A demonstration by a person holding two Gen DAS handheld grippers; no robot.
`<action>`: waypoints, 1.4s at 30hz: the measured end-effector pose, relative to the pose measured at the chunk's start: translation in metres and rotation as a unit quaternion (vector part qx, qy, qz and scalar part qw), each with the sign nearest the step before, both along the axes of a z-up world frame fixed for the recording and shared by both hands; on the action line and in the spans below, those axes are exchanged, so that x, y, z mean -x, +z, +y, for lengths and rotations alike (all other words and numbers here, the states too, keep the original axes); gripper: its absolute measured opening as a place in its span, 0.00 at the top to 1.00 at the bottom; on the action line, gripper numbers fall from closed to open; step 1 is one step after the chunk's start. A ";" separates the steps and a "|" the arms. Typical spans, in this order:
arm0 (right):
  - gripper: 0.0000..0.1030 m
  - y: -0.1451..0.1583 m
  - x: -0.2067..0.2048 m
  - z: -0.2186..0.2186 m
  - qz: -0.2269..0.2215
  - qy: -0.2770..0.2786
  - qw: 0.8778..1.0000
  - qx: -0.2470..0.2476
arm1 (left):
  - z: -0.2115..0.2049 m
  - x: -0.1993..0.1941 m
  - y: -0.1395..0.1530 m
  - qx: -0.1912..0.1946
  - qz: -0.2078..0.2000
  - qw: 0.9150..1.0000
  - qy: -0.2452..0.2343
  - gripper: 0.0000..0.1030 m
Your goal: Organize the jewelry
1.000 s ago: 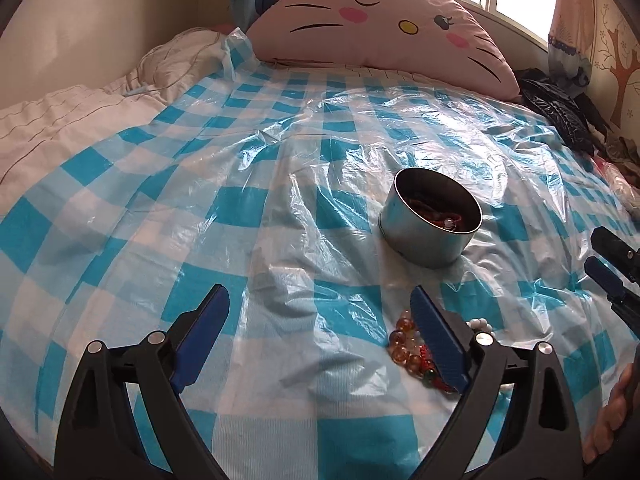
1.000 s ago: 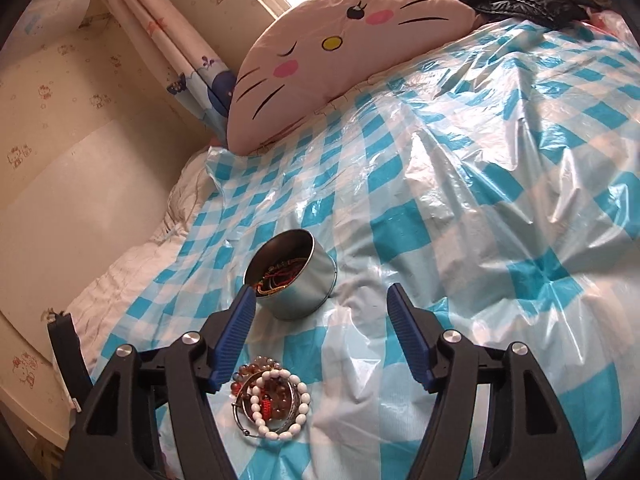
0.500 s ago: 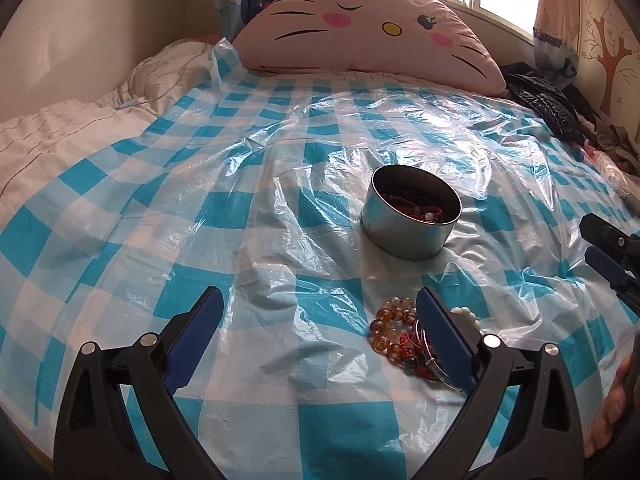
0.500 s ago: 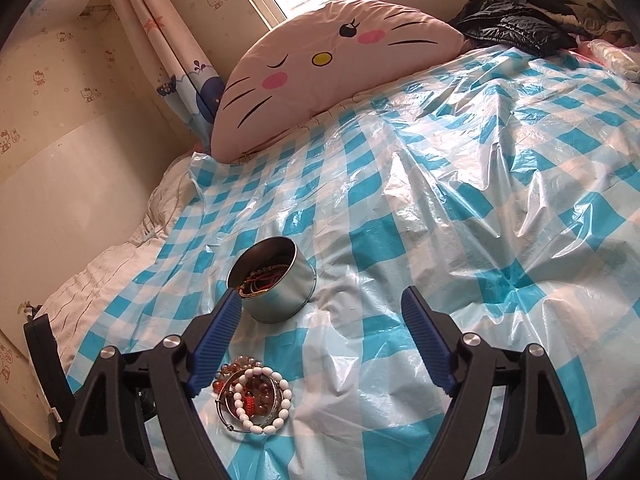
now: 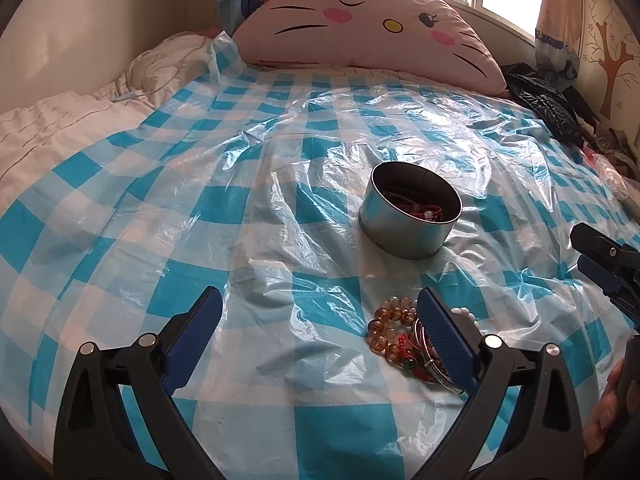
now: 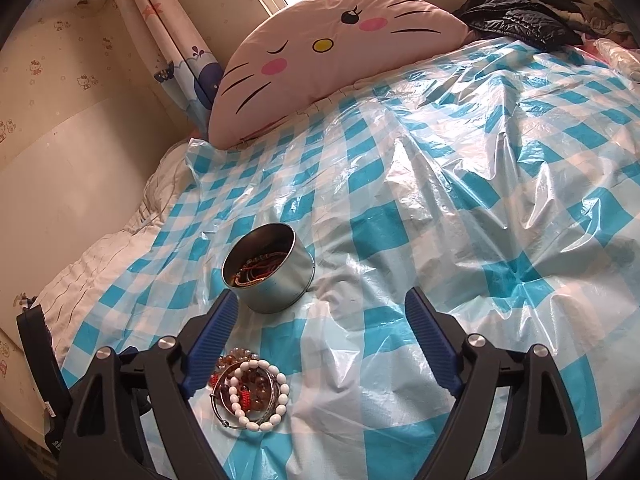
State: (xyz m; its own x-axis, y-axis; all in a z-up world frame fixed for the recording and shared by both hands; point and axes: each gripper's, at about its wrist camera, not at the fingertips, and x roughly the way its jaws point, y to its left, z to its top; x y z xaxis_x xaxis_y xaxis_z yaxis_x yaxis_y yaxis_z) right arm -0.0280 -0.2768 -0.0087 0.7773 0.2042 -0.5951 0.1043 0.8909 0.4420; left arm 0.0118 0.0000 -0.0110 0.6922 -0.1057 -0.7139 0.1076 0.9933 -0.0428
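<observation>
Spread over checked plastic [image 6: 440, 216], bracelets [image 6: 250, 394] lying low left of frame beside tin [image 6: 276, 276], both right gripper [image 6: 320, 344] and left gripper [image 5: 320, 340] hovering released, apparently readying a pickup calling for closing on one bracelet.

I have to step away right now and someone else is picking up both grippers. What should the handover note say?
Left gripper: open, empty, above the sheet.
Right gripper: open, empty, just short of the tin.
Round metal tin: upright on the checked plastic sheet, some jewelry already inside.
Bracelet pile: white bead bracelet, amber bead bracelet, red piece and a thin bangle, lying on the sheet in front of the tin.
Left to do: move the pile into the tin.
</observation>
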 end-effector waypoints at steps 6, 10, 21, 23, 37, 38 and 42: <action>0.19 -0.003 -0.003 0.001 0.007 0.008 1.000 -0.005 | 0.002 0.000 0.001 0.005 -0.002 1.000 0.008 0.09; 0.19 -0.013 -0.015 0.007 0.036 0.052 0.998 -0.020 | 0.018 -0.003 0.001 0.035 0.002 0.999 0.035 0.09; 0.19 -0.043 -0.045 0.056 0.122 0.152 0.975 0.104 | 0.035 -0.012 -0.005 0.070 0.019 0.996 0.056 0.09; 0.19 -0.046 -0.046 0.056 0.127 0.151 0.974 0.114 | 0.034 -0.013 -0.005 0.070 0.021 0.996 0.054 0.09; 0.17 -0.060 -0.057 0.066 0.154 0.155 0.959 0.181 | 0.032 -0.013 -0.007 0.070 0.023 0.996 0.051 0.09; 0.17 -0.062 -0.058 0.070 0.159 0.146 0.953 0.212 | 0.032 -0.013 -0.007 0.070 0.023 0.996 0.051 0.09; 0.12 -0.063 -0.060 0.069 0.159 0.102 0.942 0.278 | 0.031 -0.013 -0.008 0.070 0.023 0.996 0.051 0.08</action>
